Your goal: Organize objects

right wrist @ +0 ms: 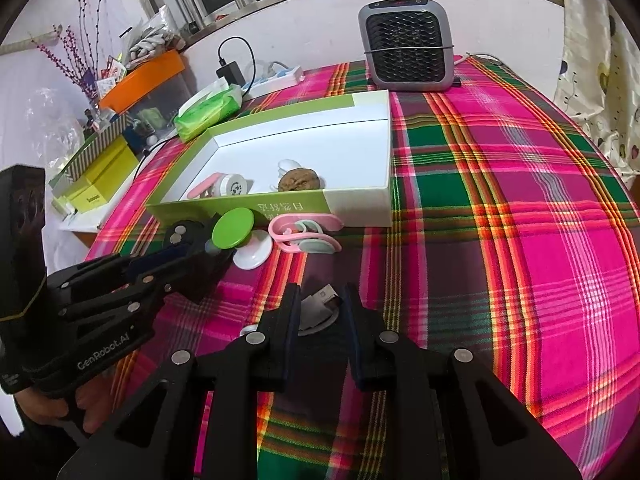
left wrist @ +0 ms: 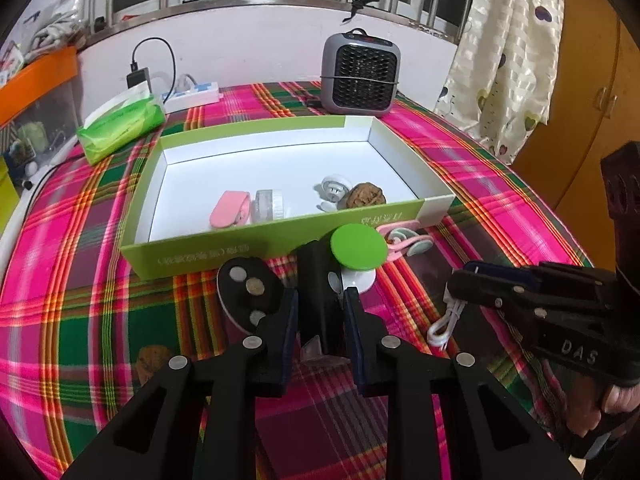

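A narrow black block (left wrist: 318, 272) is seen standing upright on the table (left wrist: 460, 152), just in front of the box (left wrist: 240, 248) and touching or nearly touching a green disc (left wrist: 358, 248) behind it. The left tool (left wrist: 320, 300) is set astride the block, one finger close on each flat side. Whether the pads actually press on it cannot be told.

The block is judged to be rigid, light plastic with smooth faces, so a slip is possible. Being tall and narrow, it is likely to be tipped by a push near the top. It is best taken across its two broad sides, around mid-height, with the pads laid flat.

The right tool (right wrist: 322, 300) is clamped on a white cable (left wrist: 440, 326) near its plug, and the loops are left hanging to the table. The cable is judged limp and light, so it will trail and may snag when moved.
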`<state>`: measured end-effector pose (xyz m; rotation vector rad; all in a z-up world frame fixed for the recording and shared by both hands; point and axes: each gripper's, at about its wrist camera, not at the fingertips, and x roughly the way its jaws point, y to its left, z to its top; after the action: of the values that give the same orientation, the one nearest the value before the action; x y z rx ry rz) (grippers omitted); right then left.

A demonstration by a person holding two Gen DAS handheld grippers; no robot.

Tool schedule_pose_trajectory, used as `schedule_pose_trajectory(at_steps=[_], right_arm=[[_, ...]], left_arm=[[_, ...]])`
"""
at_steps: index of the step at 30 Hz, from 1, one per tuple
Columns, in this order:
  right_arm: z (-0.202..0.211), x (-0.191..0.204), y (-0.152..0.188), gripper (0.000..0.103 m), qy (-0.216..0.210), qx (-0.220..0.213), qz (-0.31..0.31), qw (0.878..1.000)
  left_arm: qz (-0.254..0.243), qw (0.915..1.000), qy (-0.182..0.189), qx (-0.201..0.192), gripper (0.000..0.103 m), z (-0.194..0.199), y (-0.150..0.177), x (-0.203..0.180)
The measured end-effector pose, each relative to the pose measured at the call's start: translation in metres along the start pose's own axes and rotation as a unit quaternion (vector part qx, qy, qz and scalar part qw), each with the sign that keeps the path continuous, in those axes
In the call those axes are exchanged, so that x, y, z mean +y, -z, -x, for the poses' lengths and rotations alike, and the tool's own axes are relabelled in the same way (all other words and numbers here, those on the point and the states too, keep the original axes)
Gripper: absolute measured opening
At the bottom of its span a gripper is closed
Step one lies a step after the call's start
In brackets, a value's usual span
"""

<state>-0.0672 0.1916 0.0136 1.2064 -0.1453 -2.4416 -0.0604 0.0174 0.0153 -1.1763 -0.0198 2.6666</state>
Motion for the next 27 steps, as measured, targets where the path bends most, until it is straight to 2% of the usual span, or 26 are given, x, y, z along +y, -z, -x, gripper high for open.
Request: schedule_pose_trajectory(at_steps=[10,15,19,27], right_arm=[[-0.001,0.001,0.003,0.022,-0.005,0.003,0.002,1.000],[0.000,0.000,0.003,0.022,-0.006,0.003,0.001,1.000],[0.000,0.000,0.003,0.022,-0.008,0.005,0.001,1.000],[0.001,0.000,0.005,0.022,-0.008,0.005,0.002,1.000]], left_arm=[[0.000,0.9999,0.014,0.007,0.021,0.006,0.007,0.000],[0.000,0.9999,0.008,0.011,0.024,0.005,0.008,-0.001],[0.005,0.9993,0.013,0.034,0.026,-0.003,0.011,-0.002],[0.020,0.9993,0.013,0.031,0.026,-0.007,0.008,0.000]])
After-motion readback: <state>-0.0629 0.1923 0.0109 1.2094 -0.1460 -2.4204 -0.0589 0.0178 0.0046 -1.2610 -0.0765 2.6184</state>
